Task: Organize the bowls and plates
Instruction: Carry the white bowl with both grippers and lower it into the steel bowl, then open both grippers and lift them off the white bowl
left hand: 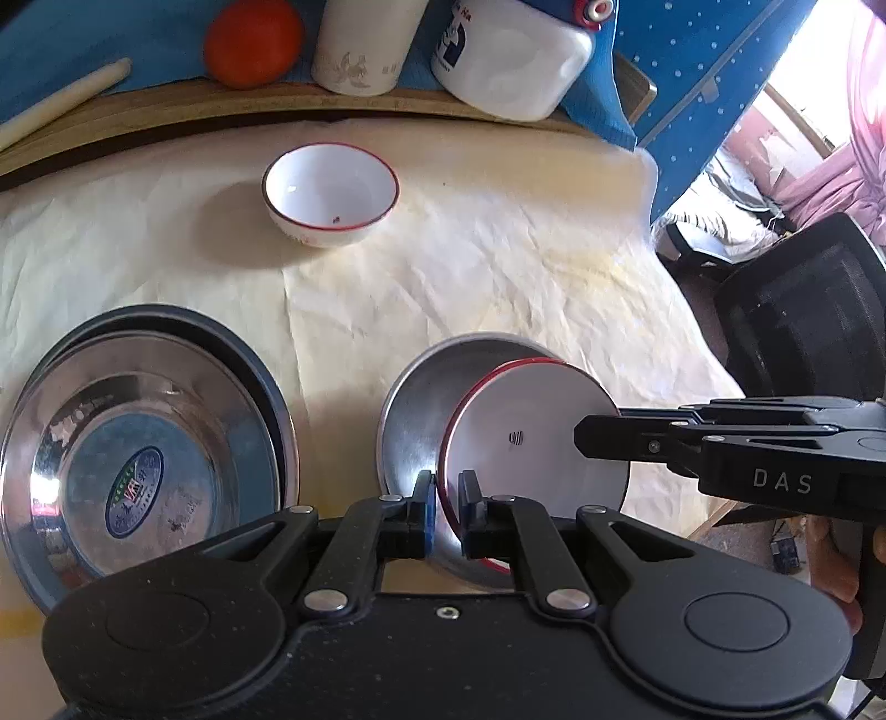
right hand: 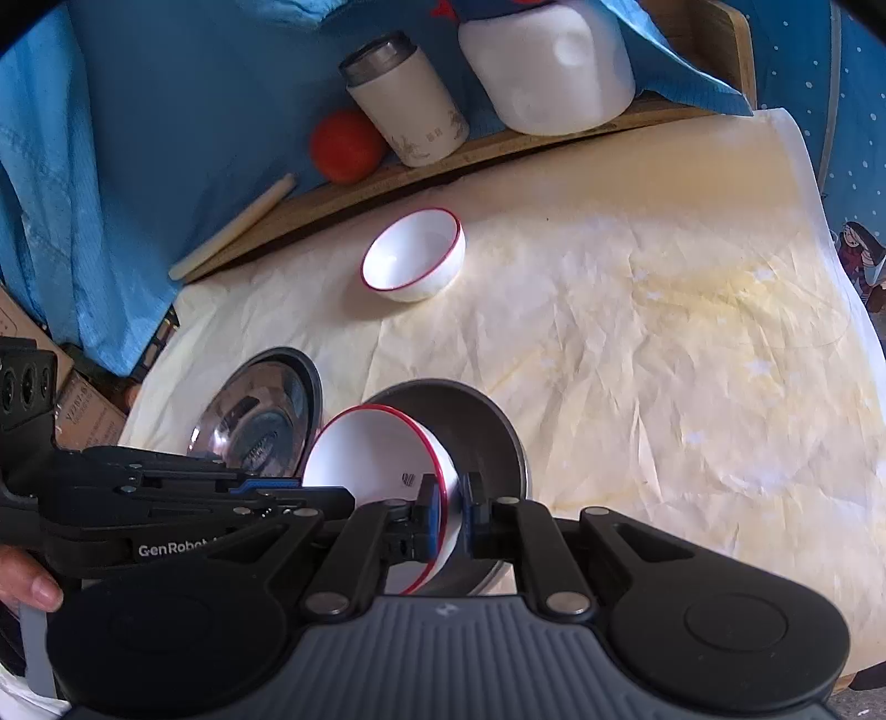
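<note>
A white red-rimmed bowl (left hand: 531,437) is held tilted inside a small steel bowl (left hand: 426,410) on the cloth-covered table. My left gripper (left hand: 447,501) is shut on its near rim. My right gripper (right hand: 449,509) is shut on the opposite rim of the same bowl (right hand: 371,459), which sits in the steel bowl (right hand: 476,426). A second white red-rimmed bowl (left hand: 331,191) stands alone farther back; it also shows in the right wrist view (right hand: 415,260). A large steel bowl (left hand: 138,459) rests in a dark plate (left hand: 221,343) at the left.
A wooden board (left hand: 277,119) at the back carries an orange (left hand: 252,41), a white canister (left hand: 365,44), a white jug (left hand: 509,61) and a rolling pin (left hand: 61,102). A black chair (left hand: 803,310) stands right of the table.
</note>
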`<state>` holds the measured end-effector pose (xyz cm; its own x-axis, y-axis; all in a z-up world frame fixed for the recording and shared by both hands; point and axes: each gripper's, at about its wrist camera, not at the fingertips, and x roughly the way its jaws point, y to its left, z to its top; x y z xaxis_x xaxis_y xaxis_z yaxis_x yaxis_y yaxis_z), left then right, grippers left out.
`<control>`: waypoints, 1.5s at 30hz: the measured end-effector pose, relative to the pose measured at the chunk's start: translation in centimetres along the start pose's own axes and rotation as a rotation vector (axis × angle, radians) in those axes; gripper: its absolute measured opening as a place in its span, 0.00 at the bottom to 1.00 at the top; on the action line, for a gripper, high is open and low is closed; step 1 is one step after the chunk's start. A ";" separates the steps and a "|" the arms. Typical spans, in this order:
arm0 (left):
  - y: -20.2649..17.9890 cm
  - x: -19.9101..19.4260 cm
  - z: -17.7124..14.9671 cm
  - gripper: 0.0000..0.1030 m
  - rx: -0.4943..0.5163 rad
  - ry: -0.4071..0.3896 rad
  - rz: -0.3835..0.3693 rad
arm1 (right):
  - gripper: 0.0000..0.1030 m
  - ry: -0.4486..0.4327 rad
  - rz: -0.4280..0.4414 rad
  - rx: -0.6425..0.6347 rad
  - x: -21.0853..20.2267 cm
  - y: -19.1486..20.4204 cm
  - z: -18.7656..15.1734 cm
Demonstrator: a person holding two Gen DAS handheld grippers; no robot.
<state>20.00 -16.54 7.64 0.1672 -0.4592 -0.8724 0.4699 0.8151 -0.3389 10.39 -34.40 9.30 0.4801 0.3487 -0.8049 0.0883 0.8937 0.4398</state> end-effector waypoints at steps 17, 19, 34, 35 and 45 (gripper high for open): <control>-0.3 1.5 0.0 0.08 0.001 0.051 0.026 | 0.09 0.072 -0.043 -0.027 2.0 -0.1 0.1; -0.2 1.6 0.1 0.08 -0.003 0.055 0.023 | 0.09 0.076 -0.047 -0.030 2.2 0.0 0.2; 0.1 1.8 0.5 0.12 -0.015 0.057 0.011 | 0.14 0.088 -0.068 -0.057 2.7 0.3 0.8; 0.2 1.7 0.5 0.12 -0.017 0.057 0.010 | 0.15 0.082 -0.075 -0.061 2.6 0.4 0.8; 0.6 1.2 0.9 0.14 -0.028 0.036 -0.001 | 0.20 0.067 -0.061 -0.066 2.2 0.4 1.1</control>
<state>21.22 -16.94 6.76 0.1353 -0.4476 -0.8840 0.4458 0.8242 -0.3491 12.41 -33.60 8.07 0.4157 0.3088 -0.8555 0.0572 0.9299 0.3634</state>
